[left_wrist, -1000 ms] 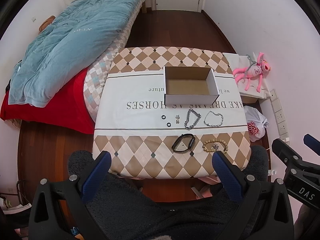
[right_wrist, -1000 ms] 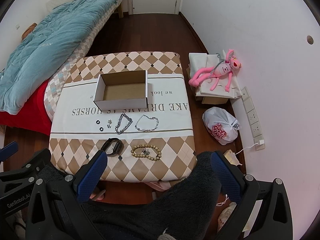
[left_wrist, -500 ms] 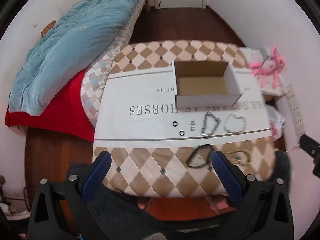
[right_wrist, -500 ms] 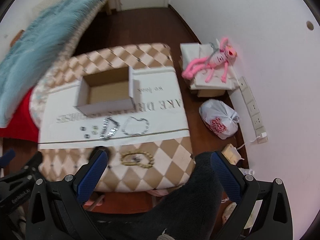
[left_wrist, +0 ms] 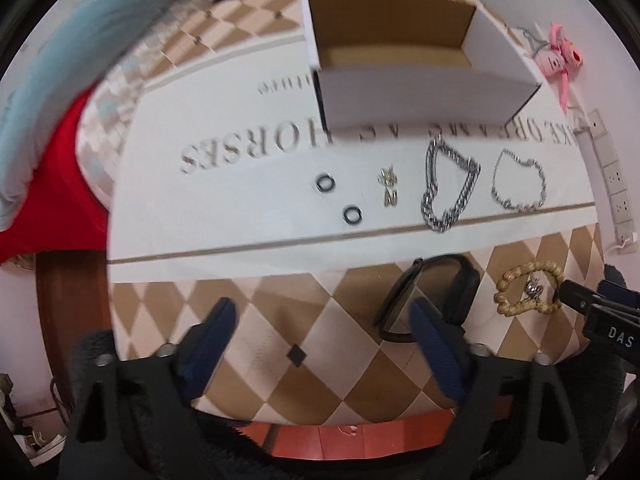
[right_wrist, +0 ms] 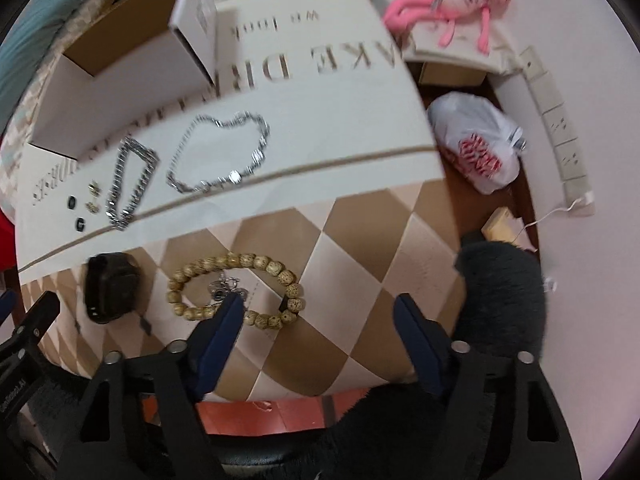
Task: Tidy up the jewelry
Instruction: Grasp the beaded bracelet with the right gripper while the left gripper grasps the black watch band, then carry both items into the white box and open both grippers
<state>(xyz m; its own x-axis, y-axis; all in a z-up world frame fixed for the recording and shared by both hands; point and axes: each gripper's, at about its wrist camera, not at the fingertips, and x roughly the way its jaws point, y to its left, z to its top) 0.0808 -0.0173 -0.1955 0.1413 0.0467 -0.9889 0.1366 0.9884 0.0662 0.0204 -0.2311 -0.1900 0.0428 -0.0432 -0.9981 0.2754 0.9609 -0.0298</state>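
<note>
An open white cardboard box (left_wrist: pixel 424 92) stands at the back of the cloth-covered table (left_wrist: pixel 240 208); it also shows in the right wrist view (right_wrist: pixel 120 76). In front of it lie two black rings (left_wrist: pixel 325 183), small earrings (left_wrist: pixel 388 188), a thick silver chain (left_wrist: pixel 448 188) and a thin silver chain (left_wrist: pixel 518 186). A black watch band (left_wrist: pixel 432 292) and a wooden bead bracelet (right_wrist: pixel 236 288) lie near the front edge. My left gripper (left_wrist: pixel 320 320) is open, its right finger over the watch band. My right gripper (right_wrist: pixel 320 316) is open, its left finger over the bead bracelet.
A bed with a blue quilt (left_wrist: pixel 60 60) and red sheet (left_wrist: pixel 48 200) lies left of the table. A pink plush toy (right_wrist: pixel 448 0) on boxes, a white plastic bag (right_wrist: pixel 476 148) and wall sockets (right_wrist: pixel 560 136) are on the right.
Both grippers have moved forward and down toward the table. The jewelry now looks much larger and closer. Both stay open.
</note>
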